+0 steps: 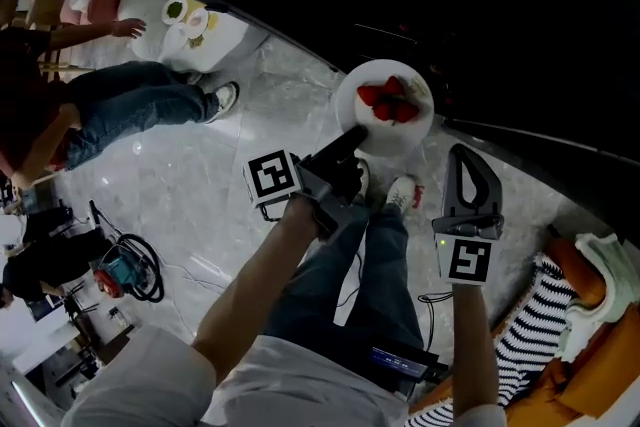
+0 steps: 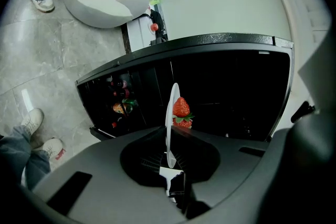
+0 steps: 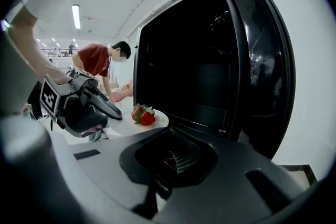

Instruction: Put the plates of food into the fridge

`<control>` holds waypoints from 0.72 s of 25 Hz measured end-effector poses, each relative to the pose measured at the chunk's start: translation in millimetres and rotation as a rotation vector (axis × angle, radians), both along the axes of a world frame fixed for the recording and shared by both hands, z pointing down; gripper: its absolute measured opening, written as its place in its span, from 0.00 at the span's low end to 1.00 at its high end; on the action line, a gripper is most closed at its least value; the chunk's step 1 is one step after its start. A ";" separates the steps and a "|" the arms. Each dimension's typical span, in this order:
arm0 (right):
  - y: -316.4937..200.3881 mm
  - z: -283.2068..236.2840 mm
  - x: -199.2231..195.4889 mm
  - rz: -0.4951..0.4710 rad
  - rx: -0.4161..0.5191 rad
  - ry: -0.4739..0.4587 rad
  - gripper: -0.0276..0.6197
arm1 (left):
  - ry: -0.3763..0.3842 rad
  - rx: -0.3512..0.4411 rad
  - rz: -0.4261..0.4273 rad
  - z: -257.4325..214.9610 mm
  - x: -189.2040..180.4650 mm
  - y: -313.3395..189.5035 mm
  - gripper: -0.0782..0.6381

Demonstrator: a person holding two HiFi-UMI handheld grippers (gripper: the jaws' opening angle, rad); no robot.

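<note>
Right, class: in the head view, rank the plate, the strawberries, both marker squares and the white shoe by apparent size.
1. Plate.
2. Left marker square, right marker square and strawberries: too alike to rank, and the markers sit nearer the camera.
3. White shoe.

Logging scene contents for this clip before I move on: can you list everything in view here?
plate: one, white, gripped at its rim in front of the fridge
strawberries: several, red, on the plate
fridge: one, black, door open, ahead of the person
low table: one, white, far left, small dishes on it
seated person: one, blue jeans, beside the low table
tool with cables: one, teal, on the floor at left
floor: grey marble
shoes: two, white, the wearer's own, below the plate
left gripper: black, shut on the plate
right gripper: black, jaws together, empty, right of the plate
</note>
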State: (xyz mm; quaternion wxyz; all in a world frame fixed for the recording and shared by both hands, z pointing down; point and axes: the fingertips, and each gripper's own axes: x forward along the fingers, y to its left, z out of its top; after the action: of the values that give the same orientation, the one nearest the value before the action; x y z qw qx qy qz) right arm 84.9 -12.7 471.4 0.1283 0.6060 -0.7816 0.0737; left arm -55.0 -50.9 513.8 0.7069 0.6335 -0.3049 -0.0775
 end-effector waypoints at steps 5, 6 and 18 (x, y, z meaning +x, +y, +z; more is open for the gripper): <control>-9.7 -0.2 -0.6 -0.004 0.013 -0.001 0.06 | -0.008 0.017 0.020 1.7 9.1 -12.3 0.13; -11.4 -0.4 0.0 -0.004 0.016 0.000 0.06 | -0.004 0.019 0.021 1.1 11.7 -14.0 0.13; -29.3 -1.2 2.1 0.013 0.032 -0.004 0.06 | 0.016 0.030 0.038 -4.4 22.5 -29.7 0.14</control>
State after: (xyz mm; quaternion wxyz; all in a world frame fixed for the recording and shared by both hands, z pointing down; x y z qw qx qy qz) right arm 87.0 -42.0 470.3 0.1167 0.6129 -0.7789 0.0629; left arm -32.5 -80.6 509.3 0.7011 0.6491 -0.2859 -0.0734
